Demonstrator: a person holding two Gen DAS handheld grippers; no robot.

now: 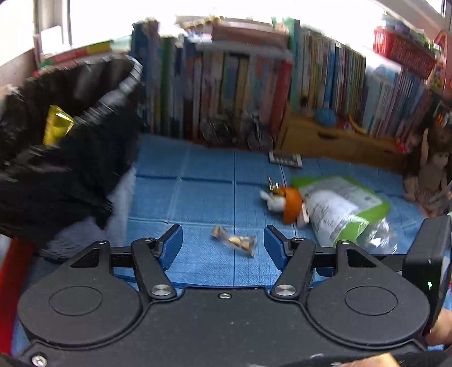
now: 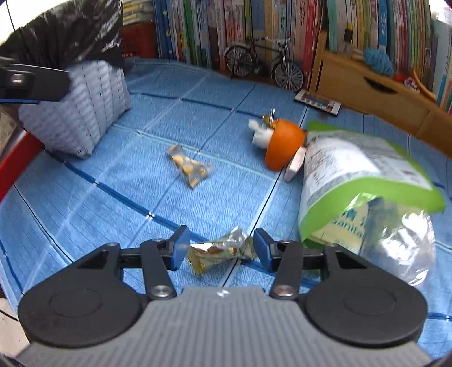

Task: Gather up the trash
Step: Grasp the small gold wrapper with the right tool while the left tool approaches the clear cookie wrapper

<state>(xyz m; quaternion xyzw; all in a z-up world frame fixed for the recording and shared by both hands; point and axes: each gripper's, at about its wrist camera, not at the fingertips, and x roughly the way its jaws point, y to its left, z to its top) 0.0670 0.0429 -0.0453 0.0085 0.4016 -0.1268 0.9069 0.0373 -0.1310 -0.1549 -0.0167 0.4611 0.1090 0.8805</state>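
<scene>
A crumpled gold foil wrapper (image 2: 217, 252) lies on the blue mat between the fingers of my right gripper (image 2: 221, 248), which is open around it. Farther off lie a clear packet of nuts (image 2: 189, 168), an orange peel (image 2: 284, 144) with white tissue (image 2: 260, 135), and a green-and-white pouch (image 2: 353, 172) over clear plastic (image 2: 401, 242). My left gripper (image 1: 223, 241) hangs open and empty above the mat, with the nut packet (image 1: 236, 242) beyond its tips. At its left is the black trash bag (image 1: 56, 169), with a yellow wrapper (image 1: 56, 128) inside.
The bag lines a grey woven basket (image 2: 84, 113). A row of books (image 2: 254, 25), a model bicycle (image 2: 262, 62), a remote (image 2: 317, 103) and a wooden drawer box (image 2: 367, 90) stand along the back. A doll (image 1: 432, 175) sits at the far right.
</scene>
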